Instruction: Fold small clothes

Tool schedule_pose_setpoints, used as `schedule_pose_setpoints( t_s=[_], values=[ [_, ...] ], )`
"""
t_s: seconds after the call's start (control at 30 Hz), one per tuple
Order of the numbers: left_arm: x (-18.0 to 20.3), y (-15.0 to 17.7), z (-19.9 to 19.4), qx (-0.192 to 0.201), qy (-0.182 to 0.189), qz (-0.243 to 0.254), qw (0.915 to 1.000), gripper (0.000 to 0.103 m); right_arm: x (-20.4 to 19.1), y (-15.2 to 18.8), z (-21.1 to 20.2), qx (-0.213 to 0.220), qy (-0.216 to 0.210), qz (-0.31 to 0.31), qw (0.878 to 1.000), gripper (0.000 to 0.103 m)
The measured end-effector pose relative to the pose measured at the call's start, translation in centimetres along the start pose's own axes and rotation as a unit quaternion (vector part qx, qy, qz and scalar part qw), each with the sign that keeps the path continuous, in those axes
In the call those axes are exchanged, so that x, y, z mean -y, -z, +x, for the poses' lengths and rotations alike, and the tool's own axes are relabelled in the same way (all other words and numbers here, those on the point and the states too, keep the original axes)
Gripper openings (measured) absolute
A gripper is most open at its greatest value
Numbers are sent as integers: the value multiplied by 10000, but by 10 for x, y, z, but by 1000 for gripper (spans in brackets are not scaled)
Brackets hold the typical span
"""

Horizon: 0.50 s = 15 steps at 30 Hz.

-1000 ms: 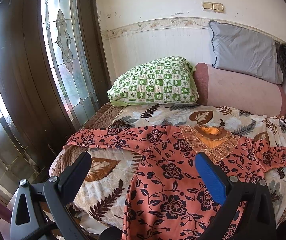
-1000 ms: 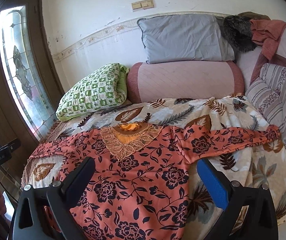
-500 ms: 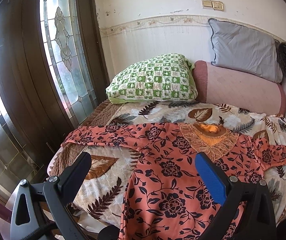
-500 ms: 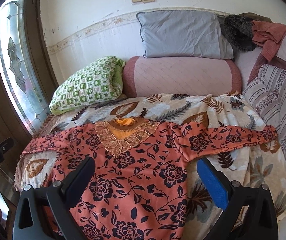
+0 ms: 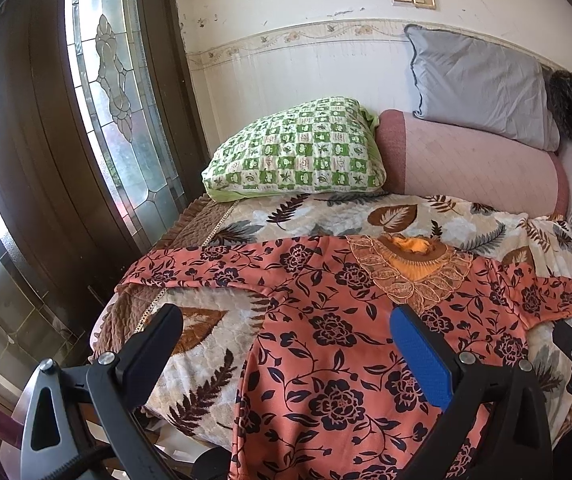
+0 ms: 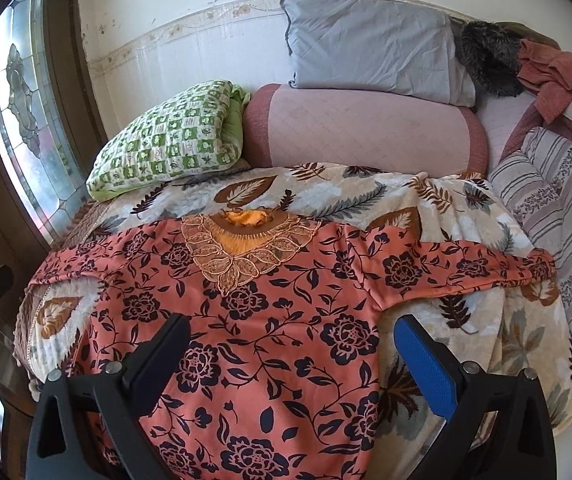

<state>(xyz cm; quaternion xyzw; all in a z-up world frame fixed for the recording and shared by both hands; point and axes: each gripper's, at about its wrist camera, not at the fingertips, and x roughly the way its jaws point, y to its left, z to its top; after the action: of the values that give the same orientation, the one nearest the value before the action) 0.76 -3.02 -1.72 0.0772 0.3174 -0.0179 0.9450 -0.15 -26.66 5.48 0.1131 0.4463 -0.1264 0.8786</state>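
A salmon-orange dress printed with dark navy flowers and vines (image 6: 270, 320) lies spread flat, front up, on a quilted cream bedspread with brown and grey leaf shapes (image 6: 365, 196) that covers the bed. Its orange yoke trimmed with tan lace leaves (image 6: 246, 244) points toward the wall, both sleeves are stretched out sideways, and the skirt hangs over the near edge of the bed. In the right wrist view the right gripper (image 6: 289, 356) hovers above the lower half of the dress with its jaws spread wide and nothing between them; one finger is black, the other faced with a blue pad (image 6: 425, 368). In the left wrist view the left gripper (image 5: 286, 348) is likewise wide open and empty, hanging over the dress's left side, where the left sleeve (image 5: 206, 264) reaches the bed's edge. At the head of the bed a green-and-white checked pillow (image 6: 174, 136) leans beside a long pink bolster (image 6: 365, 128), and a grey pillow (image 6: 369, 44) rests on top of the bolster against the white wall. A striped cushion (image 6: 557, 216) lies at the right side, and a dark wooden door with leaded glass panes (image 5: 114, 92) stands to the left of the bed.
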Motion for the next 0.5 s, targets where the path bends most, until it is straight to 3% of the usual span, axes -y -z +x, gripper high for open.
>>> schedule_pose_setpoints(
  t_s=[0.5],
  values=[
    [13,3,10,-160,60,157,9997,103,2,-2,7,-54,46,-9,10000,103]
  ],
)
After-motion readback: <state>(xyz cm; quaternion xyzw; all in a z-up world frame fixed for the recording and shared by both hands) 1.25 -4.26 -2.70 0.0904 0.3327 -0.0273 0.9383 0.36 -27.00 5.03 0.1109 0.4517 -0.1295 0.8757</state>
